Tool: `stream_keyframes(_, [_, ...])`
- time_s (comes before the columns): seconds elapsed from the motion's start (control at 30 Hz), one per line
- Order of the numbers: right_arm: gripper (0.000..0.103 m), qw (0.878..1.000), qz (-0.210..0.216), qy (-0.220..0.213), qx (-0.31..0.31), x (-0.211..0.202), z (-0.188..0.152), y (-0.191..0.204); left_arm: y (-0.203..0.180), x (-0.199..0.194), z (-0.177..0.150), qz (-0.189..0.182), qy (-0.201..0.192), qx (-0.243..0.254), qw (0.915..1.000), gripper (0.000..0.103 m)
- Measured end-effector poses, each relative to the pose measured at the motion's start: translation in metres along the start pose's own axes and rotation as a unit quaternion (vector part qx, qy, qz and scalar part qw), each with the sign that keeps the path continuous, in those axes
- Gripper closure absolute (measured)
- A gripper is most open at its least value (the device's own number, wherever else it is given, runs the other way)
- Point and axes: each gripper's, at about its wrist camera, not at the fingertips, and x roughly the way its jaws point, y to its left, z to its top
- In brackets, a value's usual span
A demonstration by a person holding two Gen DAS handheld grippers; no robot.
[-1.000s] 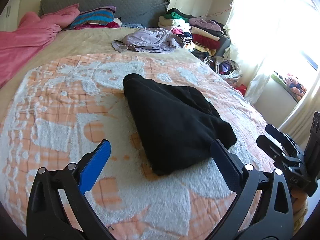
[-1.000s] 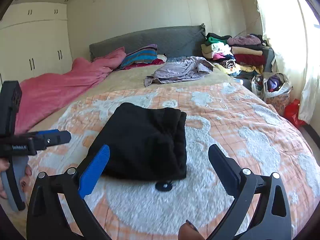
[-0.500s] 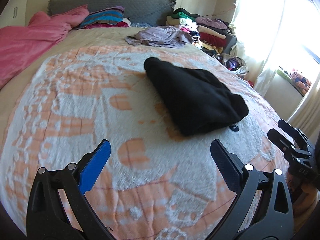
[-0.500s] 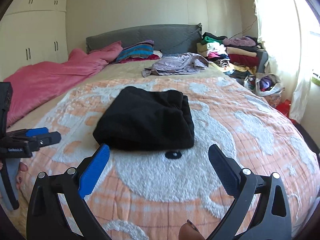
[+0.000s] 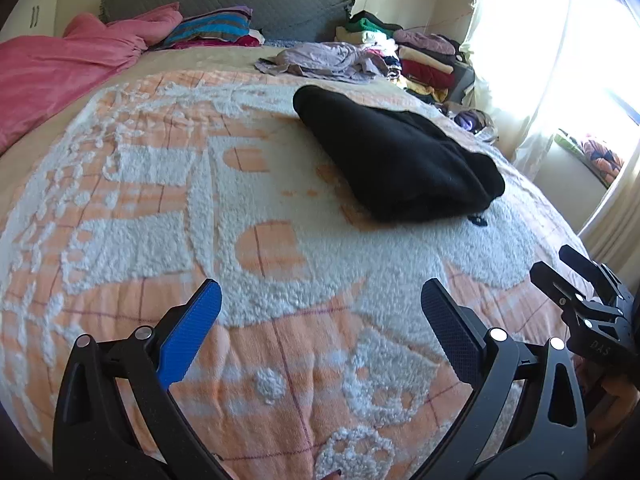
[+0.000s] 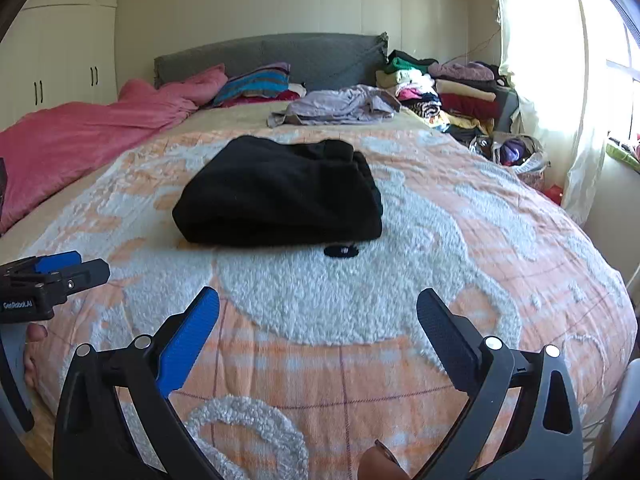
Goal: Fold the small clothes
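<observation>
A black garment (image 5: 396,160) (image 6: 280,196) lies folded into a compact bundle on the orange and white bedspread (image 5: 200,208) (image 6: 460,240). A small black tag (image 6: 340,251) (image 5: 478,221) rests on the spread just in front of it. My left gripper (image 5: 320,300) hangs open well short of the bundle, near the foot of the bed, with nothing between its fingers. My right gripper (image 6: 318,306) is also open and empty, back from the bundle. Each gripper shows at the edge of the other's view: the right gripper (image 5: 580,276), the left gripper (image 6: 60,266).
A crumpled lilac garment (image 6: 340,106) lies beyond the bundle. A pink blanket (image 6: 80,128) covers the left side, striped pillows (image 6: 256,84) lean at the grey headboard. Stacked clothes (image 6: 440,88) and a bag (image 6: 516,152) stand at the right by the curtained window.
Both grippers have pulled back from the black bundle toward the foot of the bed. The bundle has stayed where it lay and now looks smaller and farther away.
</observation>
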Motion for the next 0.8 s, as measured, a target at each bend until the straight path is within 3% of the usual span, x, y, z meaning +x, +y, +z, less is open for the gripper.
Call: stream_keyframes(0.8, [0.005,1.000,0.004,0.015,0.003,0.0019,-0.0020,-0.0019,0.0012,0.0007,-0.0012,0.012,0.003,-0.004,0.9999,0.009])
